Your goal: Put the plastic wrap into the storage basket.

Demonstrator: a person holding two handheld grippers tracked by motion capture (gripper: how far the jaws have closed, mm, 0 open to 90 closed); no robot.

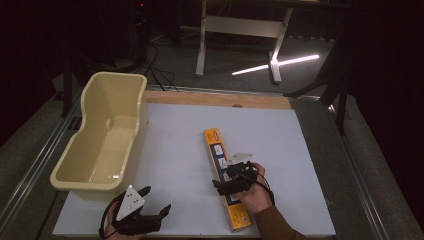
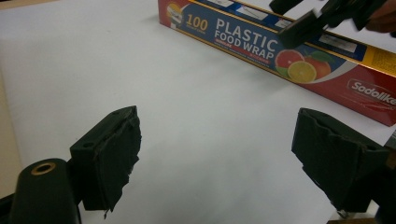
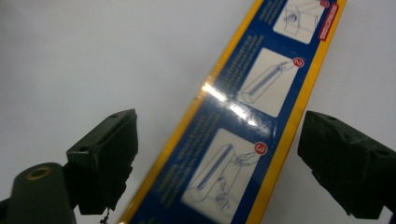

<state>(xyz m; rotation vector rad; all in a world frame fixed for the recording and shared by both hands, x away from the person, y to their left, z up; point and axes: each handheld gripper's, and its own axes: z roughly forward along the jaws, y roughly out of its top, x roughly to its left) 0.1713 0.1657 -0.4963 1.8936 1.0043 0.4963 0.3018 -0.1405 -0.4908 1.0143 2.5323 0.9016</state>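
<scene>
1. Nearest the high camera, the left hand-held gripper point(image 1: 152, 200) hangs at the desk's front edge, jaws spread wide with nothing between them; a grey three-cornered plate point(image 1: 130, 199) sits on top of it.
2. Its own view looks across bare white sheet point(image 2: 116, 65) between the two parted black jaws, toward the side of the box point(image 2: 280, 56), printed "PLASTIC FOOD WRAP" with citrus fruit.
3. The right hand-held gripper point(image 1: 232, 175) is held by the right hand point(image 1: 256, 192) directly over the box point(image 1: 225, 175), in the box's nearer half.
4. In the right gripper view its jaws stand open, one to each side of the box point(image 3: 243, 121), neither visibly touching it; the box top shows numbered instruction panels on blue with a yellow border.
5. The box lies flat on the sheet right of centre, running from mid-desk down to the front edge, tilted slightly.
6. A cream tub point(image 1: 102, 135) stands on the desk's left side, empty, overlapping the sheet's left edge, well apart from the box.
7. The desk point(image 1: 215, 99) is covered by a white sheet point(image 1: 175, 145), with a strip of wood showing along the far edge.
8. Around it the room is dark: grey carpet point(image 1: 385, 170), white legs of another table point(image 1: 202, 45) beyond, cables point(image 1: 160, 70) on the floor, and a bright streak of light point(image 1: 277, 64) on the carpet.
</scene>
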